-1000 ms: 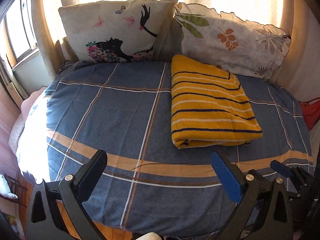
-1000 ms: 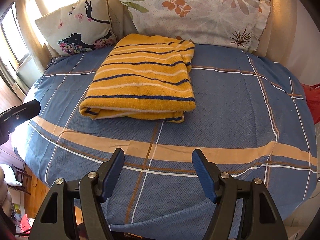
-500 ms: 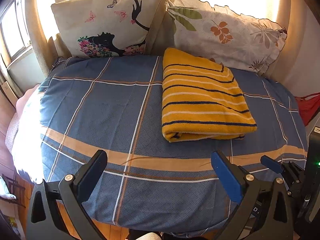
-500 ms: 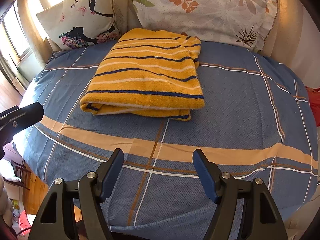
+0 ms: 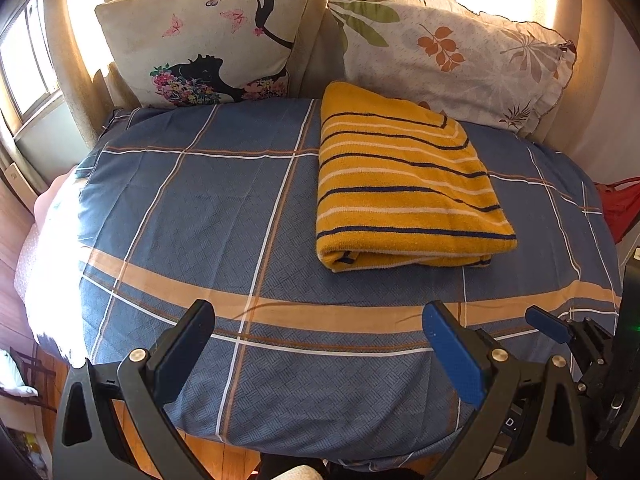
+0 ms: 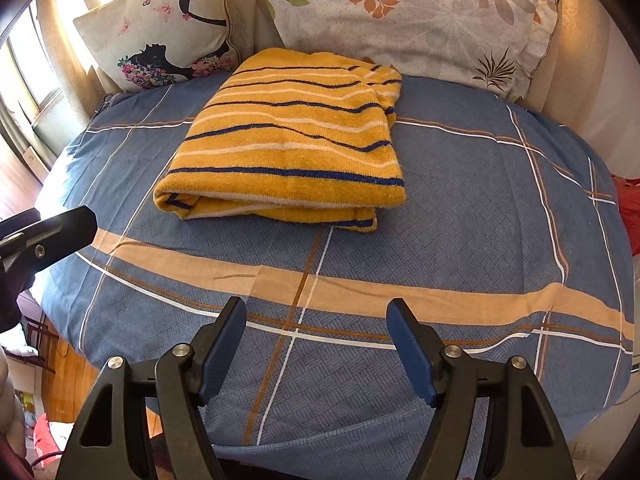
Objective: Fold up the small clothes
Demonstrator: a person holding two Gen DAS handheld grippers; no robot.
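Observation:
A yellow garment with dark and white stripes lies folded in a neat rectangle on the blue checked bed cover, toward the far right. It also shows in the right wrist view. My left gripper is open and empty, held over the near edge of the bed, well short of the garment. My right gripper is open and empty, also near the front edge, apart from the garment. The right gripper's fingertip shows at the lower right of the left wrist view.
Two pillows lean at the back: one with a woman's silhouette, one with a leaf print. A window is at left. Red fabric lies beyond the bed's right edge. Wooden floor shows below the near edge.
Both grippers have pulled back and risen slightly from the bed, so the folded garment sits farther away in both views. The garment itself has not moved.

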